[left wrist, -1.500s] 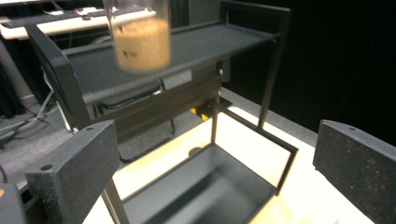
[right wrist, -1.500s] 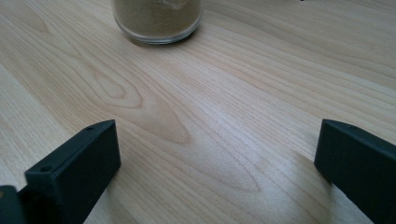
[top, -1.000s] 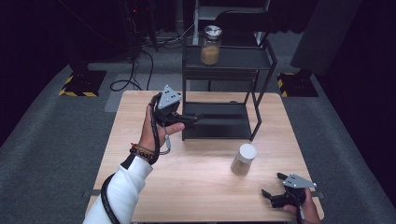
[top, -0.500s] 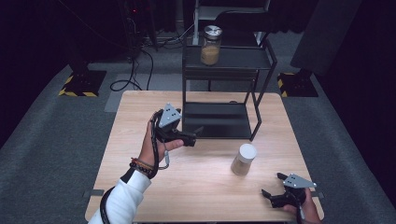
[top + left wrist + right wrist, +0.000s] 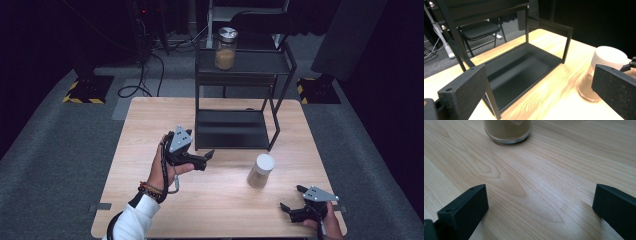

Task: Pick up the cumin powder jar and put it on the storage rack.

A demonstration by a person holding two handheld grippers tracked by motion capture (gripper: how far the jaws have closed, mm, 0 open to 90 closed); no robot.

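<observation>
From the high view, a white-lidded glass jar of tan powder (image 5: 261,171) is seen standing toward the right front of the pale wooden table (image 5: 150,125), beside the black metal shelf rack (image 5: 235,129). It is judged rigid, breakable, slick — best taken around the body below the lid.

In the left gripper view the jar (image 5: 602,72) is seen beyond the left gripper (image 5: 536,92), jaws wide and empty.

In the right gripper view the right gripper (image 5: 539,206) is spread wide — the jar's base (image 5: 507,131) well ahead.

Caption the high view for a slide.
Two open hand-held grippers, left and right, flank a white-lidded jar beside a black rack.
</observation>
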